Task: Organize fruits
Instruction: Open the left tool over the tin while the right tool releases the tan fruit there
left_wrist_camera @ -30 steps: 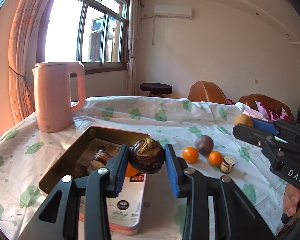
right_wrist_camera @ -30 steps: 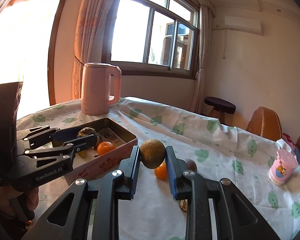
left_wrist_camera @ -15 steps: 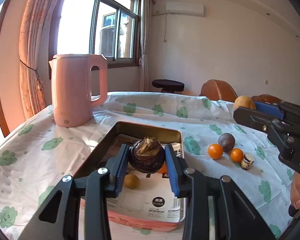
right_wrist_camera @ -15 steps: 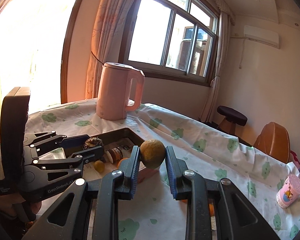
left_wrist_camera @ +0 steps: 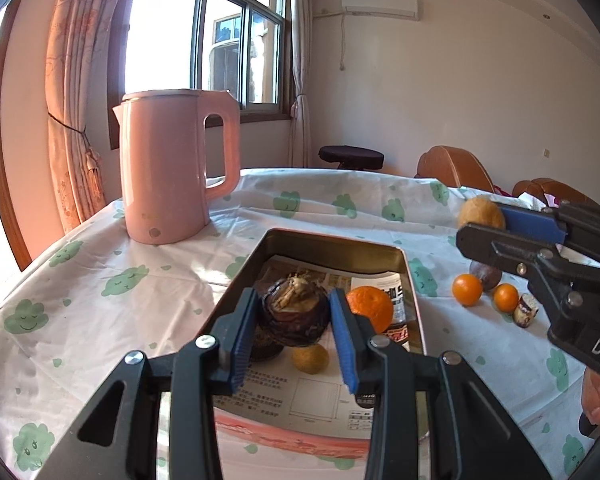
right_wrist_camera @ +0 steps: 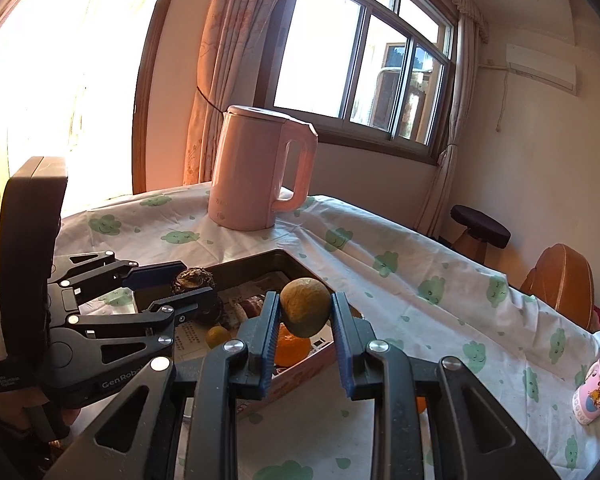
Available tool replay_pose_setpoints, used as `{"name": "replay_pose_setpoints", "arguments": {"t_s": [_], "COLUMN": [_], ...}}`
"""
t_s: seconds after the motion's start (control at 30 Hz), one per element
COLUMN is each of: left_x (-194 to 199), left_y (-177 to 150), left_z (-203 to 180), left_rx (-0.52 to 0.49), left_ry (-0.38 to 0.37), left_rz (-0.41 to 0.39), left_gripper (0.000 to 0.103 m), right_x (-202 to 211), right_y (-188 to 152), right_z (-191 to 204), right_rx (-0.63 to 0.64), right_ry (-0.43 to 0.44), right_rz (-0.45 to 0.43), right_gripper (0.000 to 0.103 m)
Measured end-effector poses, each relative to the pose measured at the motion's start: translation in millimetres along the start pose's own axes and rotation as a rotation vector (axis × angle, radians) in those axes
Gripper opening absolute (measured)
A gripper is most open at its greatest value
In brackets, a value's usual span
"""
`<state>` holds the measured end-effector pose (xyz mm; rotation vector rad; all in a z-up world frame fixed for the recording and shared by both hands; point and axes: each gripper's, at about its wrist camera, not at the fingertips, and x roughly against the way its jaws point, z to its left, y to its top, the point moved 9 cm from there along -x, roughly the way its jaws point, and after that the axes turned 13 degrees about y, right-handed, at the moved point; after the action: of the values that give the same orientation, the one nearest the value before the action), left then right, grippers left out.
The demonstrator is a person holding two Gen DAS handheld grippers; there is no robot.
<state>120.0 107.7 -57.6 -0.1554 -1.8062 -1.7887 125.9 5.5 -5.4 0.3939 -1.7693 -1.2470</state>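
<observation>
My left gripper [left_wrist_camera: 294,314] is shut on a dark brown wrinkled fruit [left_wrist_camera: 294,308] and holds it over the rectangular metal tin [left_wrist_camera: 332,242]. The tin holds an orange [left_wrist_camera: 370,308], a small yellow fruit [left_wrist_camera: 310,358] and a dark fruit. My right gripper [right_wrist_camera: 305,314] is shut on a yellow-brown round fruit [right_wrist_camera: 305,312] above the tin's near corner [right_wrist_camera: 300,258]. In the left wrist view the right gripper [left_wrist_camera: 500,220] sits at the right. In the right wrist view the left gripper [right_wrist_camera: 180,284] sits over the tin. Two small oranges [left_wrist_camera: 467,289], a purple fruit [left_wrist_camera: 486,274] and a small cut piece [left_wrist_camera: 526,311] lie on the cloth.
A pink kettle [left_wrist_camera: 172,164] stands behind the tin, near the window. A pink cup [right_wrist_camera: 594,394] stands at the table's right side. The table wears a white cloth with green clouds [left_wrist_camera: 112,280]. Brown chairs [left_wrist_camera: 452,168] and a stool [left_wrist_camera: 350,156] stand beyond the table.
Both grippers have moved left toward the tin and kettle with their fruits still held. The left gripper now hangs over the tin's middle; the right one has come up to the tin's corner.
</observation>
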Motion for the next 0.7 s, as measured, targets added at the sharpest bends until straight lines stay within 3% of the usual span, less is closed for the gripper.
{"name": "replay_pose_setpoints", "arguments": {"t_s": [0.7], "left_x": [-17.9], "left_y": [-6.7], "left_z": [8.4], "left_rx": [-0.034], "left_ry": [0.015], "left_rz": [0.058], "left_gripper": [0.038], "right_x": [-40.0], "right_y": [-17.5], "right_z": [15.8], "right_rx": [-0.029], "right_ry": [0.053], "right_rz": [0.073], "right_gripper": [0.027]}}
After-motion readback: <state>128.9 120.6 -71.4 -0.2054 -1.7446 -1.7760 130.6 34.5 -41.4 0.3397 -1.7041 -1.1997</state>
